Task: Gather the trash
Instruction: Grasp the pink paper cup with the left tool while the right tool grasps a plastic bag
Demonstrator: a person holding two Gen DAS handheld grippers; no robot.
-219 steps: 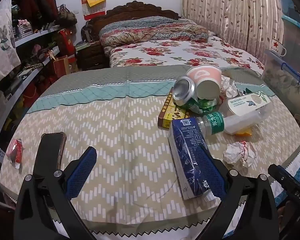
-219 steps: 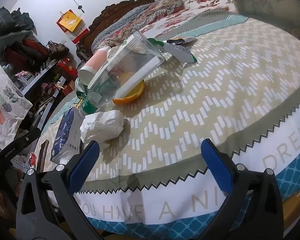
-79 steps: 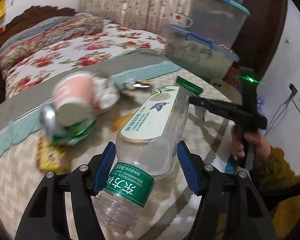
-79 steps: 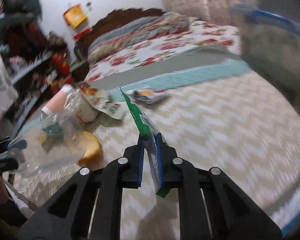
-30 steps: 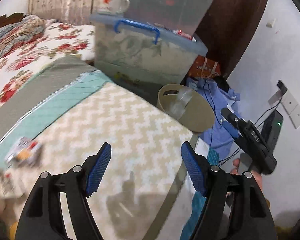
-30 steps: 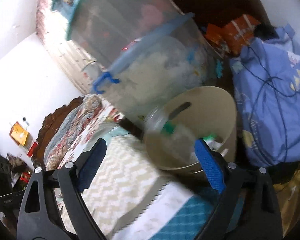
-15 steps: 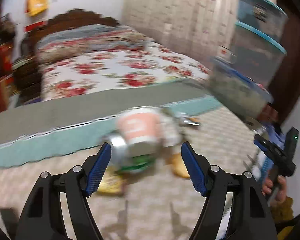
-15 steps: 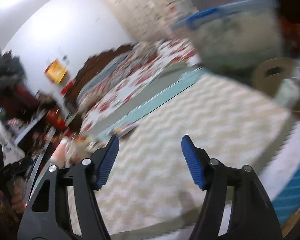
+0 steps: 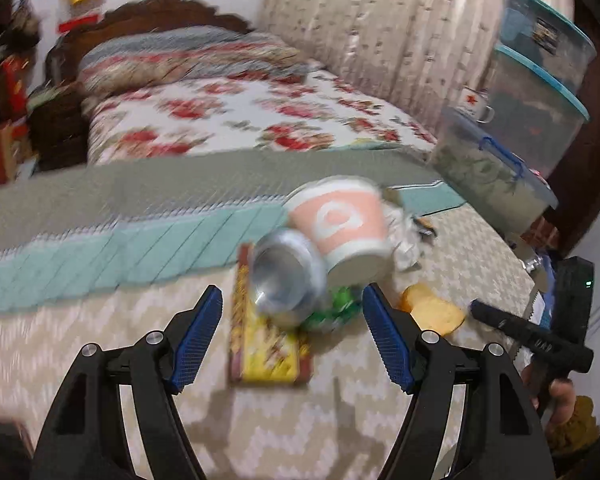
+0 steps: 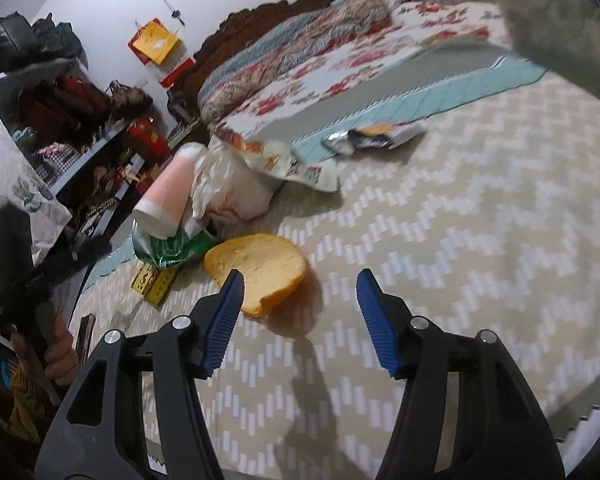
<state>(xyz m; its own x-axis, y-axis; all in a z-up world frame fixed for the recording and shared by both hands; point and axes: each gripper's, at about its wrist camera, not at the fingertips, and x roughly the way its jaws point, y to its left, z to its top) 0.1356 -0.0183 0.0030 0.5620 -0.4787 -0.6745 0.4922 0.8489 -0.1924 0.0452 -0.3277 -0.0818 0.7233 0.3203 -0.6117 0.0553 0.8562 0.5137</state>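
Trash lies on the zigzag-patterned bed cover. In the left wrist view my left gripper is open and empty, just in front of a crushed silver-and-green can, a pink paper cup and a flat yellow box. An orange peel lies to the right. In the right wrist view my right gripper is open and empty, with the orange peel just beyond its left finger. Behind lie the can, the cup, crumpled wrappers and a foil packet.
A floral bed with a dark headboard stands behind. Stacked plastic storage boxes are at the right. Cluttered shelves are at the left. The other hand-held gripper shows at the right edge of the left wrist view.
Both grippers have swung back from the bin toward the trash pile. The left one has come closer to the can and cup; the right one now faces the orange peel.
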